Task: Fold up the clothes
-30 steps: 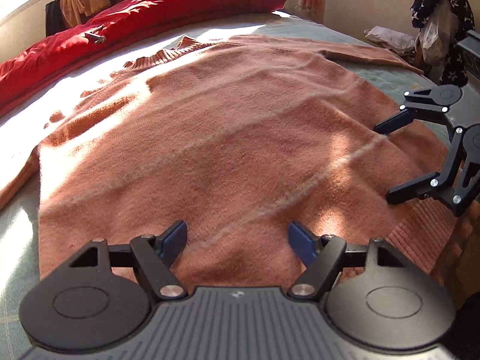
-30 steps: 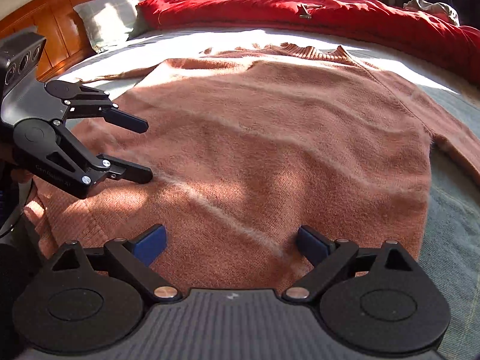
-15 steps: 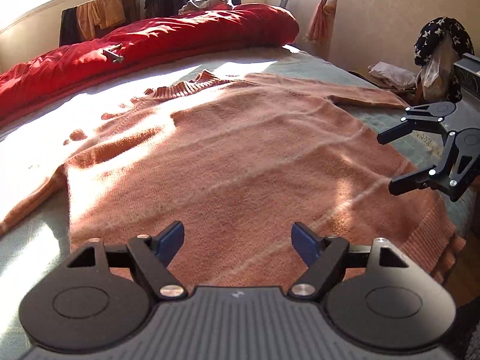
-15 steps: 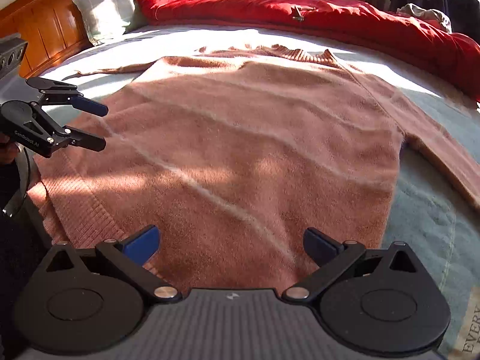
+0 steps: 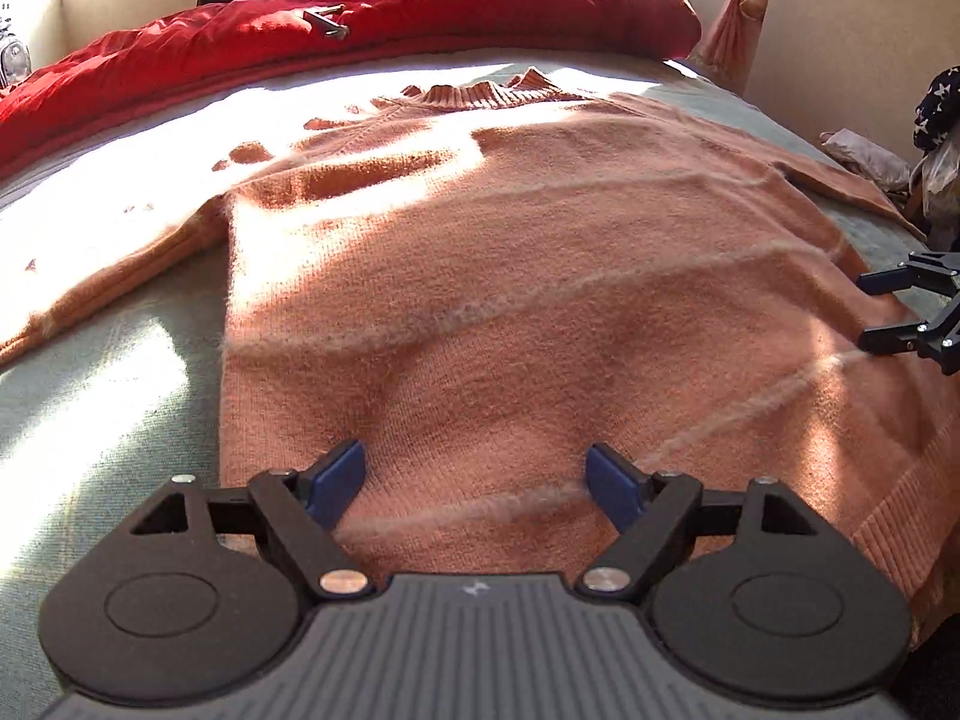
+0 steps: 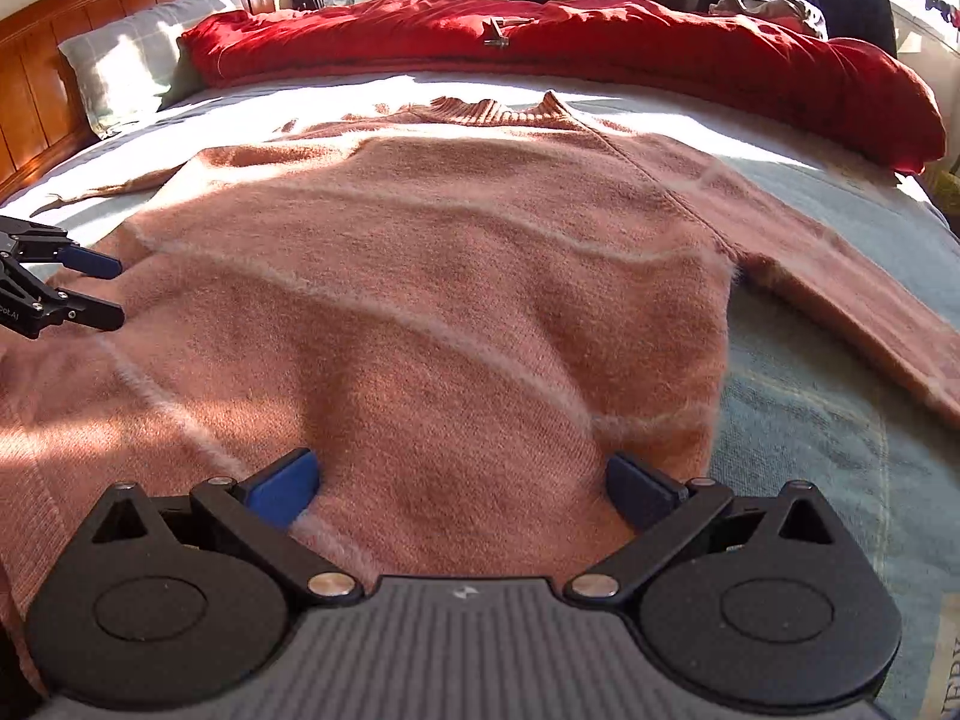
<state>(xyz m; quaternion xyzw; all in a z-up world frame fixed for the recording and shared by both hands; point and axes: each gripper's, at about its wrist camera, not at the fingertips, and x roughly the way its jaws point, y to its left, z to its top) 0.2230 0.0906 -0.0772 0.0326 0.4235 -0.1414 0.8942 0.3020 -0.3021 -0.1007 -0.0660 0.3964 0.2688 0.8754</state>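
Observation:
An orange knit sweater (image 5: 540,276) with thin pale stripes lies flat on the bed, collar at the far end, sleeves spread out to both sides. In the right wrist view the same sweater (image 6: 450,300) fills the middle, its right sleeve (image 6: 852,312) running off to the right. My left gripper (image 5: 477,480) hovers open over the hem near the sweater's left edge, nothing between its blue pads. My right gripper (image 6: 462,483) is open above the hem near the right edge. Each gripper shows at the side of the other's view: right gripper (image 5: 888,315), left gripper (image 6: 102,291).
A red duvet (image 5: 336,54) is bunched along the far side of the bed. A grey pillow (image 6: 120,78) and wooden headboard (image 6: 36,90) stand at the left in the right wrist view. Clothes and a bag (image 5: 936,114) sit beyond the bed's right edge. Pale bedsheet (image 5: 90,408) flanks the sweater.
The two grippers have moved apart along the hem, left toward the sweater's left edge, right toward its right edge. Both stayed open. The sweater has not moved.

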